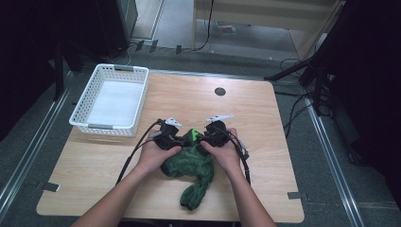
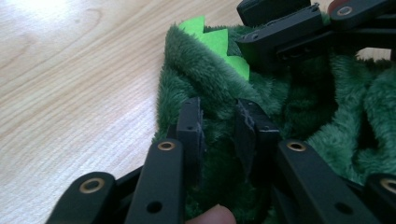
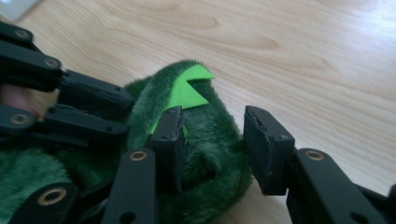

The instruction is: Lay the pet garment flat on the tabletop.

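Your left gripper (image 2: 219, 126) pinches a fold of the green plush cloth (image 1: 191, 163) on the tabletop (image 1: 265, 118); your right gripper (image 3: 212, 140) straddles it, jaws apart.

Bright, evenly lit table (image 1: 265, 142) with dark surroundings; near jaws slightly blurred

Left gripper (image 2: 219, 126): two black jaws rising from the bottom edge, a narrow gap between them, pressed into a fold of dark green plush fabric (image 2: 205, 88). Bright green felt spikes (image 2: 219, 42) along the plush's upper edge. Right gripper (image 2: 299, 32) at top right, against the plush. Fingertip (image 2: 212, 216) at bottom edge. Light wooden bench (image 2: 70, 79) at left.
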